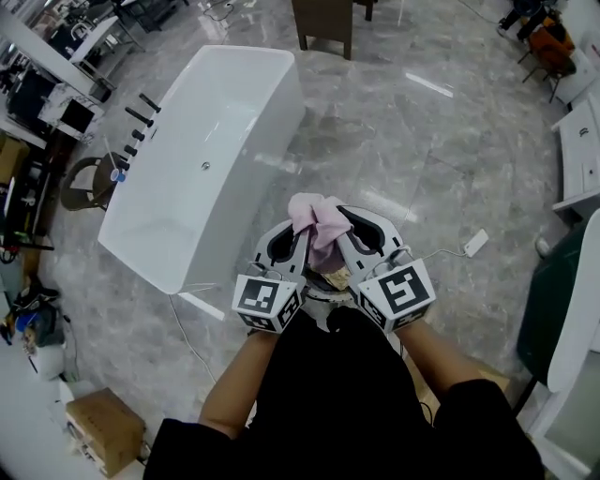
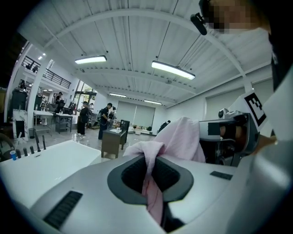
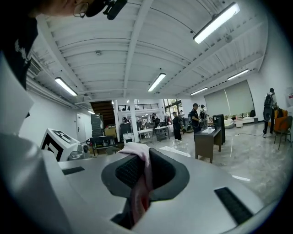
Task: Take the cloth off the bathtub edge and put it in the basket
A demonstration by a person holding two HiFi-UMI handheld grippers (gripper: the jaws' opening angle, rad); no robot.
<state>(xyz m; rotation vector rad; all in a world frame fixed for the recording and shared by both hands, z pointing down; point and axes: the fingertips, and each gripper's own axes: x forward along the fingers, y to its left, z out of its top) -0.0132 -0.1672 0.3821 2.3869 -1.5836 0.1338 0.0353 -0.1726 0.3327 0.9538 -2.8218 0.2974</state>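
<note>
A pale pink cloth (image 1: 317,223) is bunched up between both grippers, held in the air in front of the person. My left gripper (image 1: 302,242) is shut on the cloth (image 2: 151,183), whose folds rise past the jaw tips. My right gripper (image 1: 343,240) is shut on the other side of the cloth (image 3: 141,183). The two grippers stand close together and tilt upward. The white bathtub (image 1: 202,159) lies to the left and further off, with nothing on its rim. Something woven, perhaps the basket (image 1: 336,278), shows just below the grippers, mostly hidden.
A dark wooden cabinet (image 1: 324,23) stands beyond the tub. A cardboard box (image 1: 103,431) sits at the lower left, and a white power strip (image 1: 475,243) lies on the marble floor to the right. Several people stand far off in the hall (image 2: 84,119).
</note>
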